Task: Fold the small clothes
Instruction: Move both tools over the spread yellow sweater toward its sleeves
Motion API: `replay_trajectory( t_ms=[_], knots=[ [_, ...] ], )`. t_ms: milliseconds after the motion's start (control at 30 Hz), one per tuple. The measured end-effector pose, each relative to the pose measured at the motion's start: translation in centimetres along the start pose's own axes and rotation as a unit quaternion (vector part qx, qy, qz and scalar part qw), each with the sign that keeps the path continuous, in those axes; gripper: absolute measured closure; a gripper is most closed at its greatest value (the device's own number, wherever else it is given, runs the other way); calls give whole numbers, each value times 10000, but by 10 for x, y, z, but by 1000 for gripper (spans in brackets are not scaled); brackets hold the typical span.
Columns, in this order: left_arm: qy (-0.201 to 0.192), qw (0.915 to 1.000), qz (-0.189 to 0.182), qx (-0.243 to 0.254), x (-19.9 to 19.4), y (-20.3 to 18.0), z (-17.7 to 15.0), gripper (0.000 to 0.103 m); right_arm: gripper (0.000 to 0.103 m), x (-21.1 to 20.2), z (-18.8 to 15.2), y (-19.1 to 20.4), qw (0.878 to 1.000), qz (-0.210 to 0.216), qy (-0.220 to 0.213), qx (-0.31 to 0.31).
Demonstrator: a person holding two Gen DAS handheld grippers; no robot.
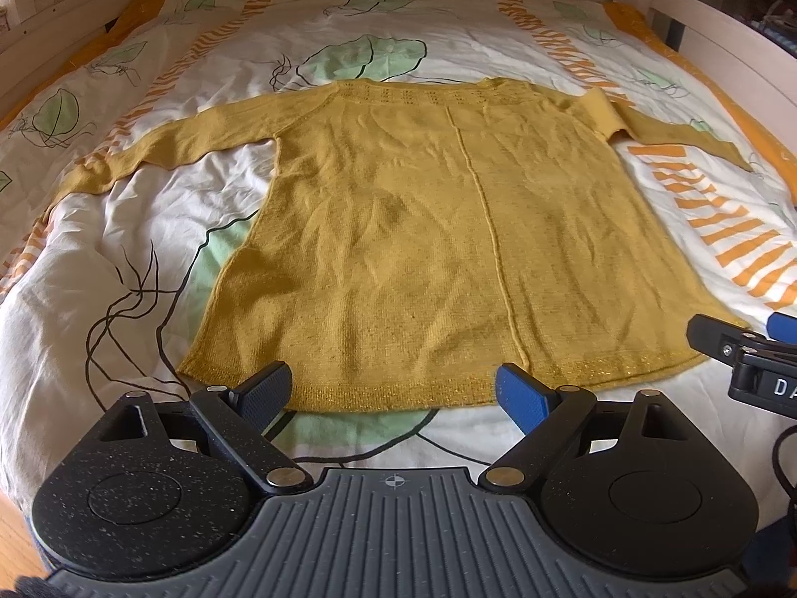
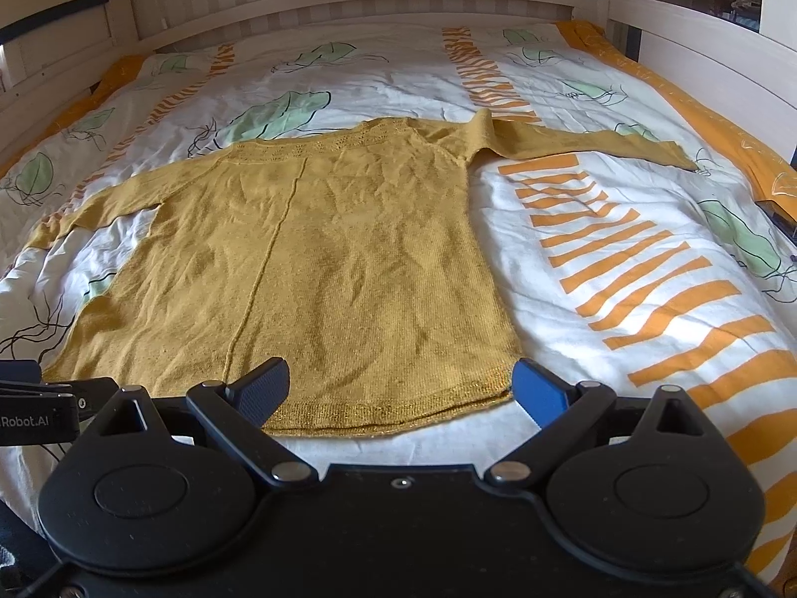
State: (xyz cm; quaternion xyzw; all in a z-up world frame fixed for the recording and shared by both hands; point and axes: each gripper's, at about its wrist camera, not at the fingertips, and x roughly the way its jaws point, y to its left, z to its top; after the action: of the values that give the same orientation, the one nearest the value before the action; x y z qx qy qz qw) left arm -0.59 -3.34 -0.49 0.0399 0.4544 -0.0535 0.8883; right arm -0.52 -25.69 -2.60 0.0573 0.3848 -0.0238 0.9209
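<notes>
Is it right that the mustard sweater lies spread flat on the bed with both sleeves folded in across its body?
Not quite. The mustard sweater does lie flat on the bed, but both sleeves stretch outward to the sides, not folded in. The left wrist view shows this.

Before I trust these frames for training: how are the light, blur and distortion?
Left wrist view: fisheye bends the bed frame; daylight is soft and washes out the far sheet; the sweater looks sharp, with the open left gripper at its hem. Right wrist view: the same curved edges, mottled shade on the sweater, open right gripper, dark corners.
</notes>
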Motion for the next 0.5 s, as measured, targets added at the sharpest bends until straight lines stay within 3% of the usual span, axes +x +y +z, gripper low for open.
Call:
replay_trajectory(
  t_ms=[500],
  knots=[
    [92, 10000, -19, -11, 8, -3, 3, 14, 6, 7, 1, -1, 9999, -9, 97, 30]
  ],
)
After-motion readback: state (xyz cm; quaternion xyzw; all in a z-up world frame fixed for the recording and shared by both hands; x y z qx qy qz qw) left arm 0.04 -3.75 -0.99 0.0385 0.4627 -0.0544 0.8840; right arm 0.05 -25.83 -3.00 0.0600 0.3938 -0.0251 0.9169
